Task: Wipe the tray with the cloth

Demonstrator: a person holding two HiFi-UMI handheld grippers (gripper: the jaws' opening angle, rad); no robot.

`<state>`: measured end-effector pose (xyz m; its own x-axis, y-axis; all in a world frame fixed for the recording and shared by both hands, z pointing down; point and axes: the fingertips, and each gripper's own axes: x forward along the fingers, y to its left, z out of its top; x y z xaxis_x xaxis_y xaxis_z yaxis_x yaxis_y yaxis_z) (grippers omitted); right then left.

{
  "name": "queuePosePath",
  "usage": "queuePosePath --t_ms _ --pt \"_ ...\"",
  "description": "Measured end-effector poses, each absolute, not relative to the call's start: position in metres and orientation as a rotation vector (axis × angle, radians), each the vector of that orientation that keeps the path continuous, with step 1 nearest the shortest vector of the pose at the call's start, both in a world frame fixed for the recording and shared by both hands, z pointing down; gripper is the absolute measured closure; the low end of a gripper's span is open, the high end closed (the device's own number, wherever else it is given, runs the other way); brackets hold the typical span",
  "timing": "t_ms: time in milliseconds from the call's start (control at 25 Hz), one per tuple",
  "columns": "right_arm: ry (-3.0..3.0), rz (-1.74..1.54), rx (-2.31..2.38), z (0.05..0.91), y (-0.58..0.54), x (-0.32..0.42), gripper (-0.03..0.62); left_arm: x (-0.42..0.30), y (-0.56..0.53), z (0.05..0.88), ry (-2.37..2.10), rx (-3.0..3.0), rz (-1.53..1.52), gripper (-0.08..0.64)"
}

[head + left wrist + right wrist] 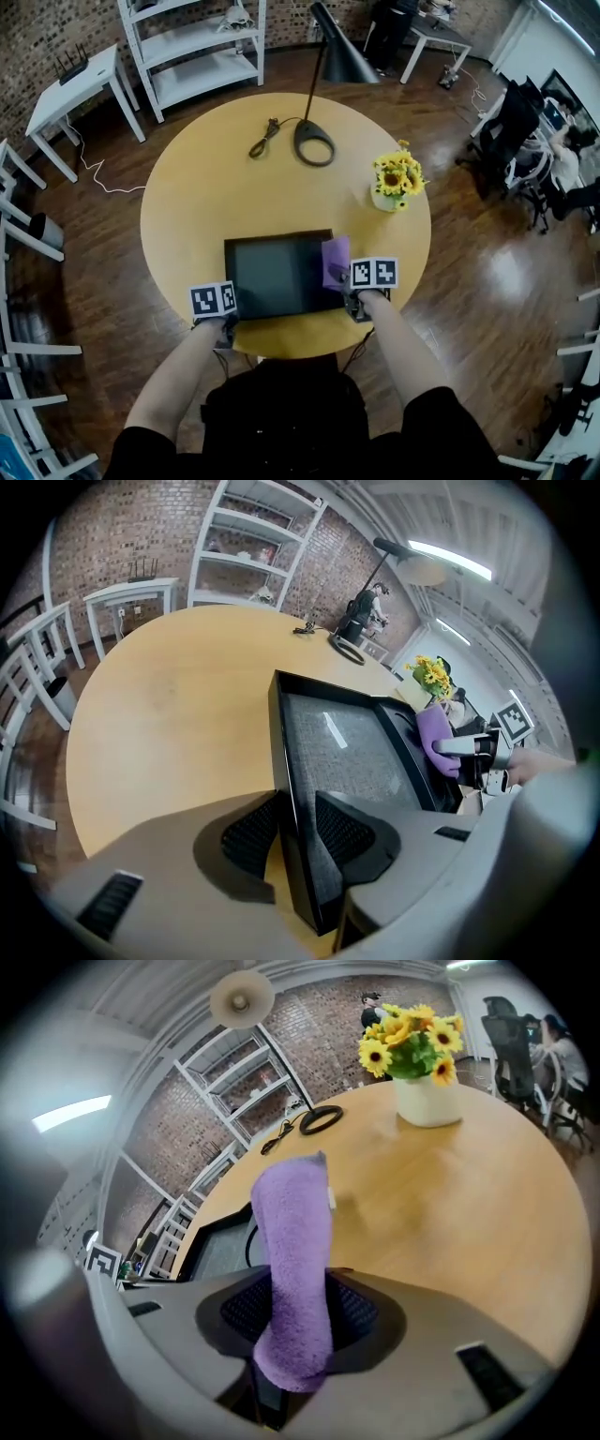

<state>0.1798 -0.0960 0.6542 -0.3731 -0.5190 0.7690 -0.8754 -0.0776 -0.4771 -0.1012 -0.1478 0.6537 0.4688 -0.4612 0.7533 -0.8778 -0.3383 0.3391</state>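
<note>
Tray [277, 272] at the table's [206, 187] near edge: left gripper [298, 834] pinches its rim, likely steadying it; right gripper [298, 1312] squeezes the cloth [292, 1241].

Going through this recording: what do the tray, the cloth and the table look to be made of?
Tray: probably hard plastic. It is black with a glossy rim, and its finely speckled floor reflects a light streak.
Cloth: purple microfibre or terry, going by the fuzzy pile and soft folded shape.
Table: wood or wood-look laminate, pale yellow with a smooth satin finish. I cannot tell which.
</note>
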Motion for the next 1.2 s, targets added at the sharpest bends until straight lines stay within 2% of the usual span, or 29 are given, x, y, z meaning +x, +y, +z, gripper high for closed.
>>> queuePosePath --t_ms 400,800,960,1200 --pt "-1.850 1.357 1.498 0.654 -0.040 0.171 0.437 -0.100 -0.153 0.654 -1.138 1.954 0.683 0.443" --pt "-1.913 1.560 1.587 0.646 -0.021 0.173 0.442 -0.099 -0.153 0.649 -1.174 1.968 0.649 0.445" --pt "-1.900 1.545 1.629 0.648 -0.022 0.174 0.448 -0.100 -0.153 0.650 -1.196 1.962 0.606 0.446" --pt "-1.869 1.483 1.597 0.649 -0.025 0.175 0.463 -0.110 -0.153 0.651 -1.197 1.910 0.461 0.489"
